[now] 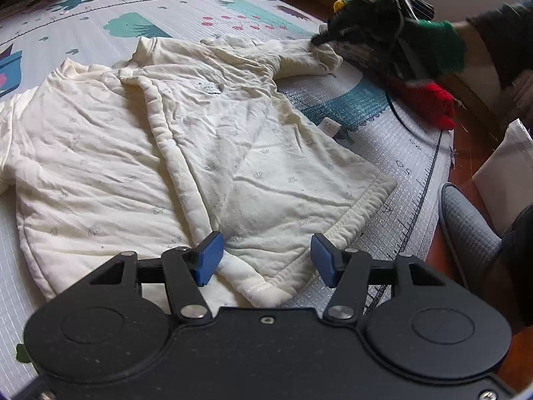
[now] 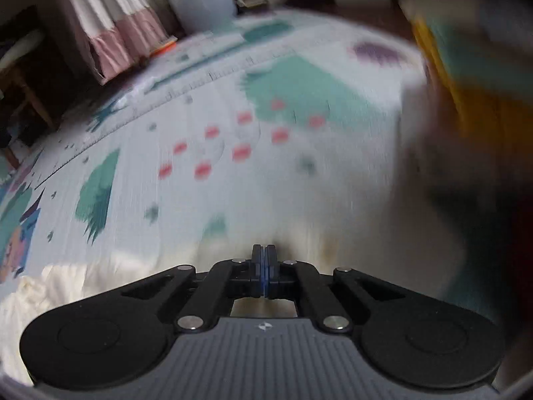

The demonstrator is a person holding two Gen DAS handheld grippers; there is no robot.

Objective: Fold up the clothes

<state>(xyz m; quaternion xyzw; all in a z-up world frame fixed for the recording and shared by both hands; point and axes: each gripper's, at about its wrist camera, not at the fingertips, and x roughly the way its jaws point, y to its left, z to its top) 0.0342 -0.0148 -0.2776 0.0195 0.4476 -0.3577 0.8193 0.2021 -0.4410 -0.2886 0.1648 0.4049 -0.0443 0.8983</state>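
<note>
On a patterned play mat (image 1: 186, 10), a cream garment (image 1: 186, 140) is lying spread, the left gripper (image 1: 266, 260) hovering with jaws apart over its hem; the right gripper (image 2: 264, 266) is pinching together at its sleeve beside pink-trimmed curtains (image 2: 116, 26).

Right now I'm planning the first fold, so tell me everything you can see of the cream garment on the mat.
The cream garment is a small quilted top, soft and wrinkled, printed with faint grey crowns. It lies flat and opened on the play mat, front panels overlapping, ribbed hem nearest the left hand-held gripper, whose open jaws hover over that hem. One sleeve stretches toward the right hand-held gripper, which meets its cuff; a grip cannot be confirmed.
</note>
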